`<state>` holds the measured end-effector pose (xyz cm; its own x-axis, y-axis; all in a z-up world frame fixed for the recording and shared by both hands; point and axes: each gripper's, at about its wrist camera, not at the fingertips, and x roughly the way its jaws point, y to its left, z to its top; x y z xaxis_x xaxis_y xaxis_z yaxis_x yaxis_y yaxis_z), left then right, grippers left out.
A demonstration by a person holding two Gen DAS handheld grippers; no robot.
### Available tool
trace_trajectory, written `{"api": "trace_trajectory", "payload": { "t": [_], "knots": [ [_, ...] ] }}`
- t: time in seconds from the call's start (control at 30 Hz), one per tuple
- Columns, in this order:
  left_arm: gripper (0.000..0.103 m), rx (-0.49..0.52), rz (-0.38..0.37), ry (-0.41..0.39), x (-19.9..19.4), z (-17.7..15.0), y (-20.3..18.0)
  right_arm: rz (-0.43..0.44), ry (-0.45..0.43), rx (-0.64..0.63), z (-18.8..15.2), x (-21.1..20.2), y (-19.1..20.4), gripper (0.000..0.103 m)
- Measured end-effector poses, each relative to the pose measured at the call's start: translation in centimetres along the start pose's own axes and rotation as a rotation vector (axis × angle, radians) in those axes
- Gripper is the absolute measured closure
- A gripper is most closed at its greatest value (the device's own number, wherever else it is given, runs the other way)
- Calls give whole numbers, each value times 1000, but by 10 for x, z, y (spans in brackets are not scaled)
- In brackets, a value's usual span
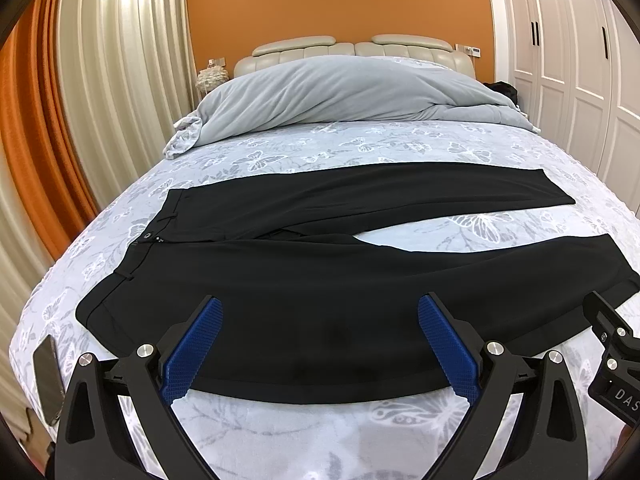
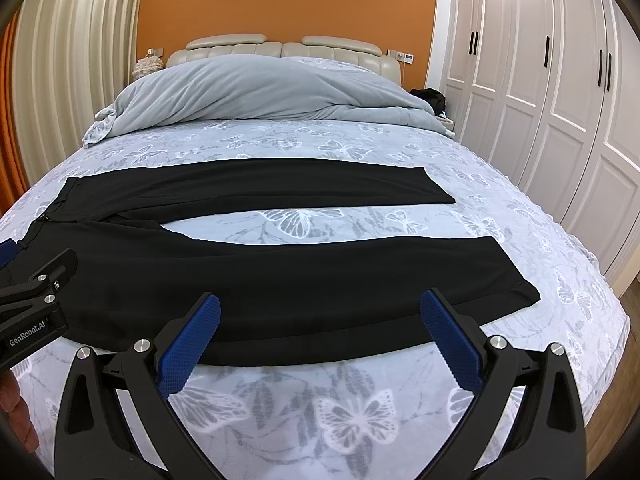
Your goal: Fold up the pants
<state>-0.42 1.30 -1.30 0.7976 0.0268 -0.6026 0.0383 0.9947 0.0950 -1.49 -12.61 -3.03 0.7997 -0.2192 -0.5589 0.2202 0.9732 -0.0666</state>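
Black pants [image 1: 304,272] lie flat across the bed, waistband at the left, both legs stretched to the right with a gap of sheet between them. In the right wrist view the pants [image 2: 280,276] show both hems at the right. My left gripper [image 1: 320,316] hovers open over the near leg by the hip area, blue pads [image 1: 192,356] wide apart, nothing held. My right gripper [image 2: 320,312] is open above the near leg's lower part, also holding nothing. Each gripper shows at the edge of the other's view.
The bed [image 1: 320,440] has a grey butterfly sheet. A bunched grey duvet [image 1: 336,92] lies at the headboard. A phone [image 1: 48,384] rests at the bed's near left corner. White wardrobes [image 2: 540,100] stand on the right, curtains [image 1: 80,80] on the left.
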Motion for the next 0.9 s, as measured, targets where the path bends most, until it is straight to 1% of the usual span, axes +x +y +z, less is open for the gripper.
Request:
{"api": "trace_trajectory", "payload": {
  "t": [0.67, 0.73, 0.8, 0.83, 0.9],
  "knots": [
    [6, 1, 1, 10, 1, 0, 1, 2, 3, 1, 1, 0, -1, 5],
    [6, -10, -29, 38, 4, 5, 8, 12, 6, -1, 2, 1, -2, 5],
    [6, -44, -106, 82, 11, 19, 26, 18, 6, 14, 13, 4, -17, 5],
    [5, -64, -135, 101, 16, 28, 38, 20, 12, 27, 20, 8, -27, 5],
    [5, -150, -168, 131, 35, 51, 77, 41, 35, 75, 41, 24, -59, 5]
  ]
}}
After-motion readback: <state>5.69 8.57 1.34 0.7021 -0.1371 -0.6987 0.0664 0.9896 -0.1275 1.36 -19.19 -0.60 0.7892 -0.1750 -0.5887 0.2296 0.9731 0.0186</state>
